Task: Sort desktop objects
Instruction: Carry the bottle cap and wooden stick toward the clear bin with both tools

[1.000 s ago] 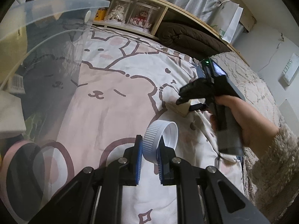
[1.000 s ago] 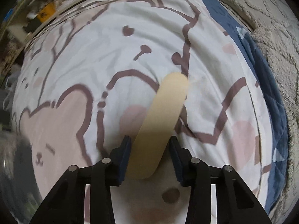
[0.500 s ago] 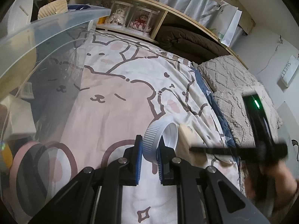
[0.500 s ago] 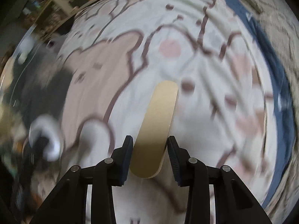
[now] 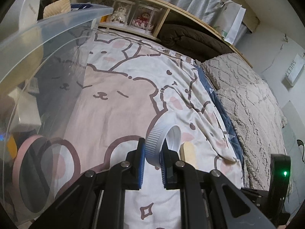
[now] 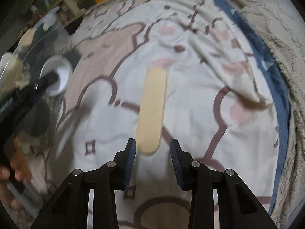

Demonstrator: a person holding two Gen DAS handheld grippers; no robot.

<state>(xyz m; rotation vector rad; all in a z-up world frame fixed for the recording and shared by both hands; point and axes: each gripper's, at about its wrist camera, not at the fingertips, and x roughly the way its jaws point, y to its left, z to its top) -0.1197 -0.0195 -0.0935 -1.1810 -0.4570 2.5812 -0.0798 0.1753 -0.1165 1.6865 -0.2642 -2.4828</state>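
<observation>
My left gripper (image 5: 152, 162) is shut on a white ribbed bottle cap (image 5: 161, 146), held on edge above the bear-print bedsheet. The cap also shows in the right wrist view (image 6: 56, 75) beside the clear plastic bin. My right gripper (image 6: 153, 152) is open, its jaws apart on either side of the near end of a flat wooden stick (image 6: 152, 108). The stick appears loose between the pads; I cannot tell if it rests on the sheet. The stick's tip also shows in the left wrist view (image 5: 187, 150), just right of the cap.
A clear plastic bin (image 5: 43, 43) with several items inside fills the left side. A wooden shelf (image 5: 158, 5) with doll cases runs along the back. A fuzzy grey blanket (image 5: 246, 99) and a blue quilt edge (image 5: 219, 103) lie to the right.
My right gripper has swung left toward the bin side and opened, letting go of the wooden stick. My left gripper still holds the cap and has barely moved.
</observation>
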